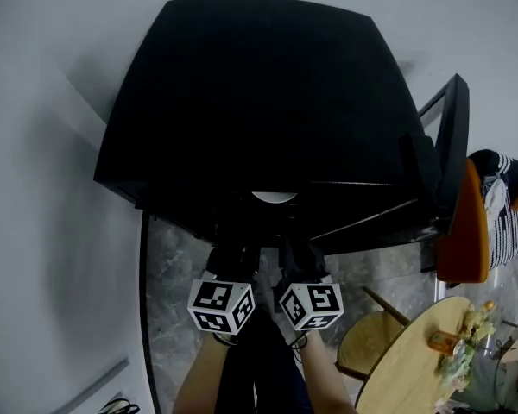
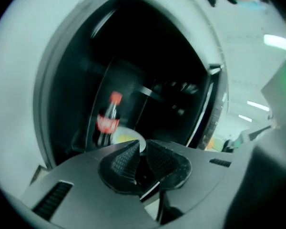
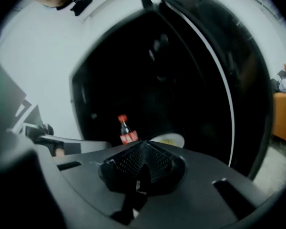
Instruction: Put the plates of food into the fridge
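The black fridge [image 1: 259, 102] takes most of the head view. Its door [image 1: 453, 145] stands open at the right side. At the lower right is a round wooden table [image 1: 414, 360] with some food on it, and near it an orange chair [image 1: 462, 231].

In front of the fridge opening the person holds both grippers side by side, each with its marker cube toward the camera. The left gripper [image 1: 235, 261] and the right gripper [image 1: 300, 257] both point into the dark inside of the fridge.

In the left gripper view, the left gripper [image 2: 143, 147] is rolled to one side. Its two jaws stand only a little apart, with a narrow gap at the tips, and nothing is between them. In the right gripper view, the right gripper [image 3: 144, 144] has its jaws fully together, the pads meeting at the tips, and it holds nothing.

The white plate [image 1: 274, 197] with yellow food lies inside the fridge, ahead of both grippers and apart from them. From the left gripper the plate [image 2: 128, 136] shows just beyond the tips, a little to the left. From the right gripper the plate [image 3: 168, 140] shows beyond the tips, a little to the right.

A cola bottle [image 2: 107, 120] with a red cap stands upright beside the plate, at its left in both gripper views [image 3: 126, 130].
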Available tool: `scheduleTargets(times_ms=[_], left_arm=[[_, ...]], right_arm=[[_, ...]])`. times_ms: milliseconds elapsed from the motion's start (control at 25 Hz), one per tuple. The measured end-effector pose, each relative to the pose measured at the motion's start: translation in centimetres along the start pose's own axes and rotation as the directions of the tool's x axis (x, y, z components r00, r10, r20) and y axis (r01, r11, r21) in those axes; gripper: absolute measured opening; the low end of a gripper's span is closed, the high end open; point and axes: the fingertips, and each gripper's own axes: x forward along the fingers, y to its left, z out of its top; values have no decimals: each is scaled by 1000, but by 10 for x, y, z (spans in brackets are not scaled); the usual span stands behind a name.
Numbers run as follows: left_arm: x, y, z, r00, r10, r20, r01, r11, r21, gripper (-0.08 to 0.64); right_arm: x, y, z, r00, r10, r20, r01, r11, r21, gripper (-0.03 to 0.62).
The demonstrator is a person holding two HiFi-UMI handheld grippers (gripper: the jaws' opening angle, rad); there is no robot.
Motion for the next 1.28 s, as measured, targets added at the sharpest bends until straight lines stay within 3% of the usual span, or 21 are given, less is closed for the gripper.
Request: scheduleTargets(times_ms=[280, 440, 1000, 1280], left_arm=[[-87, -64, 90, 989, -11, 150, -5, 994, 109, 37], [-131, -95, 118, 976, -25, 218, -9, 988, 155, 32], [-242, -160, 131, 949, -110, 295, 47, 976, 213, 9], [-253, -201, 122, 944, -177, 279, 104, 960, 259, 9]], right_arm=[[-94, 68, 105, 982, 24, 189, -22, 1000, -14, 11], [-136, 95, 140, 965, 23, 260, -14, 999, -37, 11], [-253, 159, 159, 934, -10, 357, 38, 997, -72, 11], [-298, 150, 162, 916, -73, 395, 103, 993, -54, 11]])
